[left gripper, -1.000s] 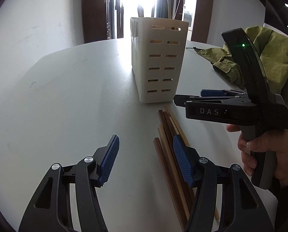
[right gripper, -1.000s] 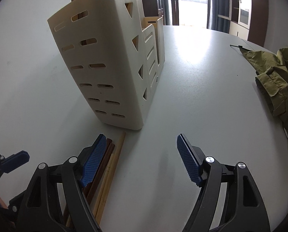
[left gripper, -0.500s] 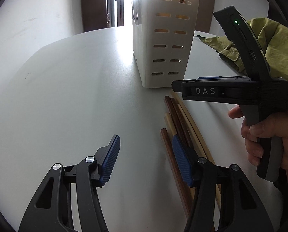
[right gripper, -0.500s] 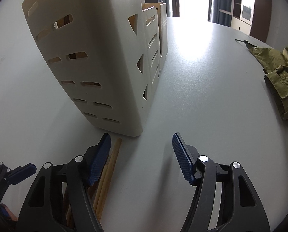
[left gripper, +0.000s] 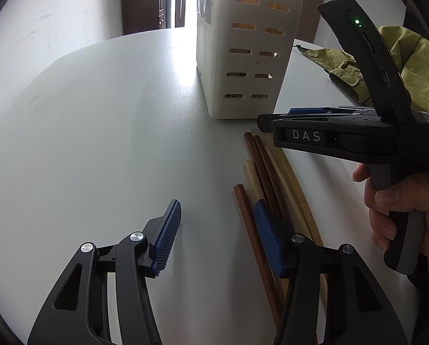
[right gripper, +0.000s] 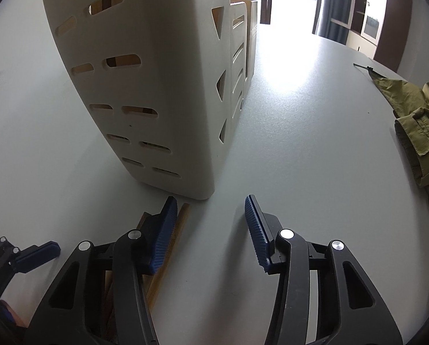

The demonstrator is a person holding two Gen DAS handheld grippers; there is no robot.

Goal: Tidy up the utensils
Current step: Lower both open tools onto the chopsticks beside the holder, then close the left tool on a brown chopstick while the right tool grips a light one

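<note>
Cream slotted holder [left gripper: 244, 49] on a pale grey desk [left gripper: 99, 132] — dark brown and tan chopsticks [left gripper: 267, 178], olive-green cloth [right gripper: 415, 120], blue ribbed pads [left gripper: 167, 234].

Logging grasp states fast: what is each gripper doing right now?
Left gripper: open, holding nothing, beside the chopsticks.
Right gripper: open, holding nothing, in front of the utensil holder.

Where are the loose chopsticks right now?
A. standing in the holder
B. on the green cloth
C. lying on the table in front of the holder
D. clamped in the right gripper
C: the chopsticks lie flat on the table before the holder; both grippers are open.
</note>
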